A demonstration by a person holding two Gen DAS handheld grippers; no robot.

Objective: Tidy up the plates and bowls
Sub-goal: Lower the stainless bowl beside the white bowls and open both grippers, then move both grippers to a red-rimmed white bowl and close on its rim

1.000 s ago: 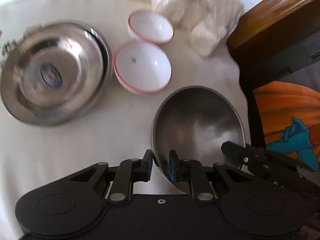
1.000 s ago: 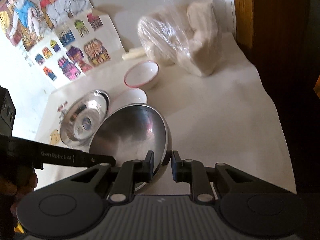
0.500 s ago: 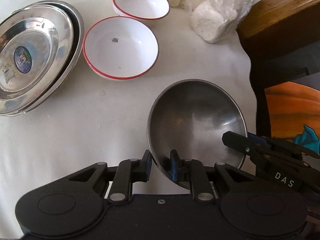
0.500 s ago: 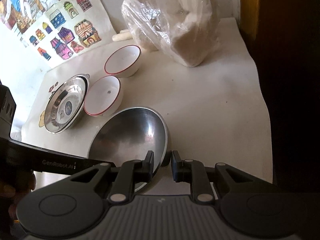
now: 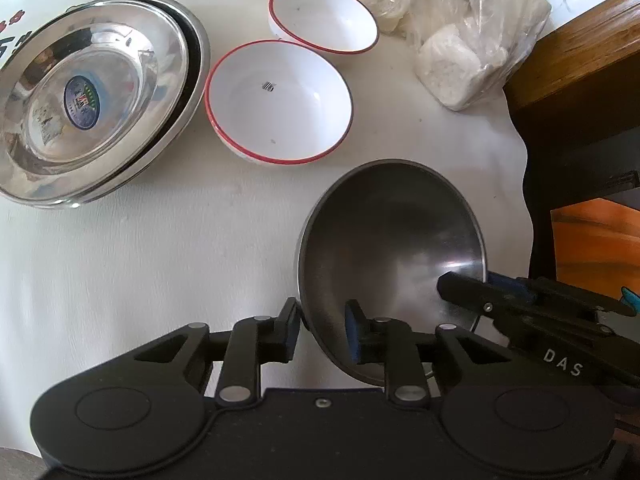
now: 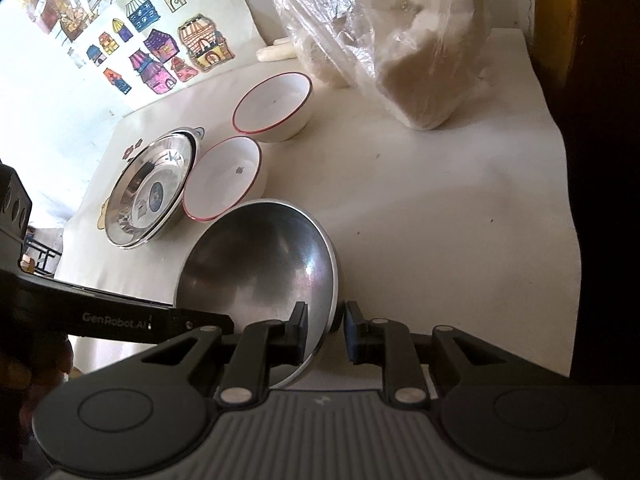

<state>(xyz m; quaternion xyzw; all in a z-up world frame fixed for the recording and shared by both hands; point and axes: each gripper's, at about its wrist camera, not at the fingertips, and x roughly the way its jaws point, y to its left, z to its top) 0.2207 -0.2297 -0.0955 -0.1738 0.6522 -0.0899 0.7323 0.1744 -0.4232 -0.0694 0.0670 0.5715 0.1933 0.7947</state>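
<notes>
**Straddling one bowl rim from two sides**

Looking along the left gripper [image 5: 320, 330], its jaws have just been opening and now stand loosely either side of the near-left rim of the large dull grey steel bowl [image 5: 392, 248], one finger outside, one inside, with a gap showing at the outer pad. The bowl sits near the right edge of the white cloth-covered table [image 5: 160, 248], where the cloth drops away to dark wood. The right gripper [image 5: 480, 280] reaches in over the bowl's right rim. A broad bare stretch of cloth lies left of the bowl. Farther off stand a white red-rimmed bowl [image 5: 279, 100], a second white red-rimmed bowl [image 5: 322, 17] beyond it, and stacked shiny steel plates [image 5: 92, 96] at far left. A clear plastic bag of white lumps [image 5: 460, 28] fills the far right corner.

From the right wrist, the right gripper [image 6: 324, 330] has also just been opening; its jaws bracket the steel bowl's [image 6: 256, 264] near-right rim without visibly pressing it. Open cloth [image 6: 440, 208] runs right to the table edge. The left gripper [image 6: 192, 322] crosses in from the left, held by a hand [image 6: 36, 368].
</notes>
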